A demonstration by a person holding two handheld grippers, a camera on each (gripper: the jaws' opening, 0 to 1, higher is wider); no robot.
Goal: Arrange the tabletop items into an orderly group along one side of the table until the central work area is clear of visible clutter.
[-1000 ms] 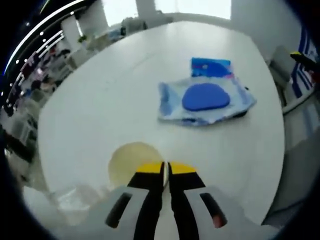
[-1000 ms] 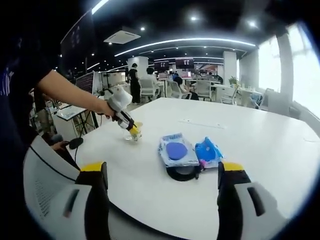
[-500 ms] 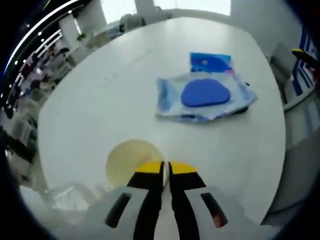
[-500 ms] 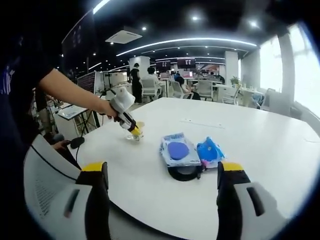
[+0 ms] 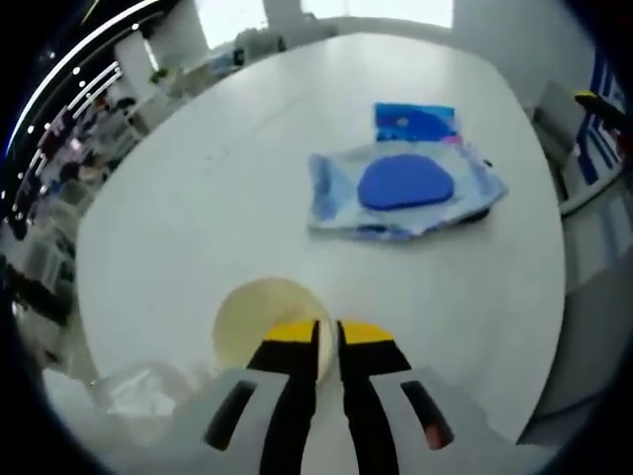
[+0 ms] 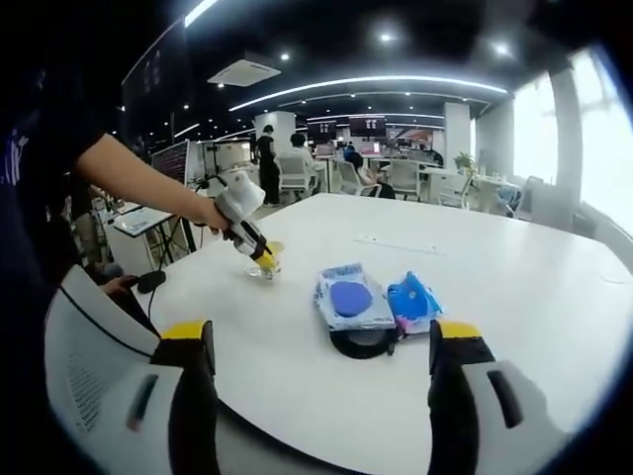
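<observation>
A pale yellowish cup (image 5: 259, 317) stands near the edge of the white table (image 5: 198, 198). My left gripper (image 5: 327, 341) is shut on its rim. In the right gripper view the left gripper (image 6: 263, 259) grips the cup (image 6: 264, 269) at the table's left side, held by a person's hand (image 6: 210, 216). A wipes pack with a blue oval lid (image 5: 404, 188) lies mid-table on a black round object (image 6: 362, 342), with a blue packet (image 5: 416, 123) beside it. My right gripper (image 6: 318, 334) hangs open in front of the table, holding nothing.
A white chair (image 6: 94, 371) stands by the table's near edge. Bare tabletop (image 6: 514, 267) stretches right and behind the wipes pack (image 6: 346, 297) and blue packet (image 6: 411, 297). Desks, chairs and people fill the office behind.
The left gripper view has shifted slightly, so the wipes pack sits a little higher in it. The left gripper stays shut on the cup. The right gripper has barely moved.
</observation>
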